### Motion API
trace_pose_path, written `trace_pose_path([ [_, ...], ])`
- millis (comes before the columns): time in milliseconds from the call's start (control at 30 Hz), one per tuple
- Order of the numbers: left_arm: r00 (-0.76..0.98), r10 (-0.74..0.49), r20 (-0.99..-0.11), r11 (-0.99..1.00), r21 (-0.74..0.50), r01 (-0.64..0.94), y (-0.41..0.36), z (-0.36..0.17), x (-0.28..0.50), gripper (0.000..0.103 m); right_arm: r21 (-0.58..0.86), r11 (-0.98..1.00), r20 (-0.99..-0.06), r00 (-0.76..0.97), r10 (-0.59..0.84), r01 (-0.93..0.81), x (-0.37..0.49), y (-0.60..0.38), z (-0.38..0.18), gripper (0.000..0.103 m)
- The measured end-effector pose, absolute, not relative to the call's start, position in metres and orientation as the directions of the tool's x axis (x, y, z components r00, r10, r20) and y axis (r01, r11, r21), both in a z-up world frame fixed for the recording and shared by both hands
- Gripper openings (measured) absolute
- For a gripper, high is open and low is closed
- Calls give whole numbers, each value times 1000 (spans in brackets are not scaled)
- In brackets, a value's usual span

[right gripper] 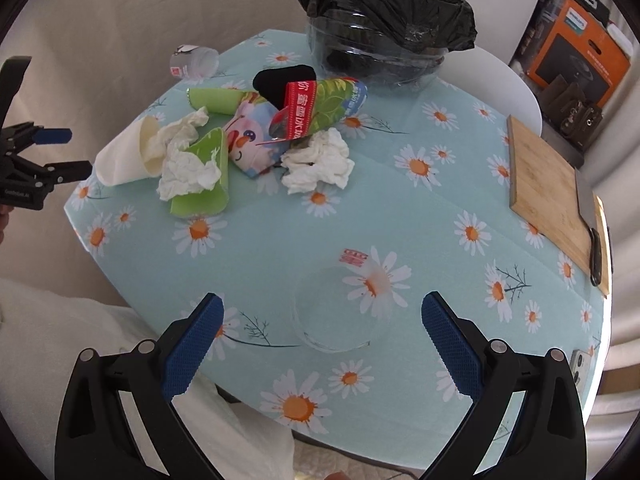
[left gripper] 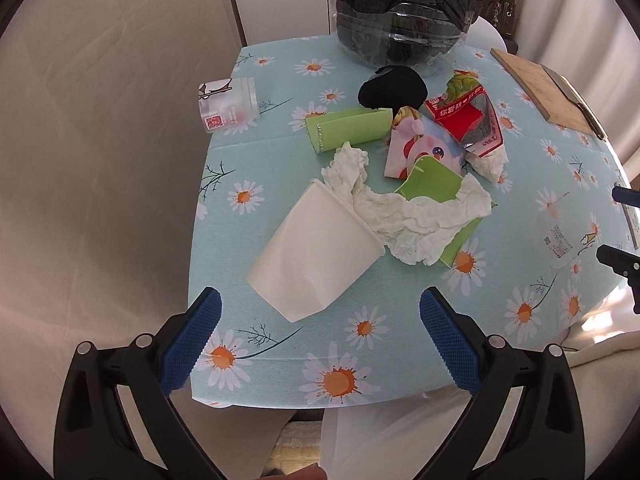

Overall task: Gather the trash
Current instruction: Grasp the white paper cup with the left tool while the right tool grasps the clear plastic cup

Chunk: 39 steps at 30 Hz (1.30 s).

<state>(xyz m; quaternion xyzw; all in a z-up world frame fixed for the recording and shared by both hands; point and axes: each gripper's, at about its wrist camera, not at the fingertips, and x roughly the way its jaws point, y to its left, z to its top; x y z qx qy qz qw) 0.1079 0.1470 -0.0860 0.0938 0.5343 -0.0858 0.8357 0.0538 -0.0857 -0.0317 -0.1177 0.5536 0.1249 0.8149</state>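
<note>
A heap of trash lies on the daisy tablecloth (left gripper: 280, 320): a white paper cup (left gripper: 316, 248) on its side, crumpled tissues (left gripper: 416, 216), green card pieces (left gripper: 348, 128), a cartoon wrapper (left gripper: 424, 148), a red snack bag (left gripper: 468, 116) and a black lump (left gripper: 394, 88). A bin with a black liner (left gripper: 400, 4) stands behind. My left gripper (left gripper: 320, 336) is open just short of the cup. My right gripper (right gripper: 320, 336) is open over a clear plastic cup (right gripper: 340, 312) lying on its side. The heap shows in the right wrist view too, with the paper cup (right gripper: 124, 156) and the bin (right gripper: 380, 32).
A clear cup (left gripper: 228, 104) lies at the table's far left. A wooden cutting board (right gripper: 556, 196) with a knife (right gripper: 590, 220) sits at the right. A phone (right gripper: 582, 364) lies near the right edge. An orange box (right gripper: 580, 60) stands beyond the table.
</note>
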Motion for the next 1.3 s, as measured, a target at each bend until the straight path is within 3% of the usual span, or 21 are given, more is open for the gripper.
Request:
trace_pose_path([
  [433, 310, -71, -948, 879, 88, 469, 158, -128, 155, 97, -101, 979, -956, 289, -46, -180, 73, -106, -88, 95],
  [767, 240, -94, -966, 770, 82, 633, 135, -160, 168, 97, -53, 993, -967, 253, -25, -104, 84, -108, -103, 93],
  [800, 244, -95, -965, 764, 87, 640, 134, -161, 169, 94, -49, 993, -969, 247, -22, -104, 86, -106, -104, 92],
  [867, 248, -96, -964, 748, 95, 657, 132, -163, 169, 76, -44, 992, -971, 240, -15, -115, 88, -103, -105, 67],
  [933, 253, -81, -964, 735, 113, 668, 132, -164, 168, 72, -50, 990, -973, 230, -18, -132, 91, -100, -106, 62],
  [1300, 236, -89, -968, 790, 76, 608, 136, -143, 142, 72, 27, 981, -959, 272, 80, -191, 95, -104, -81, 58],
])
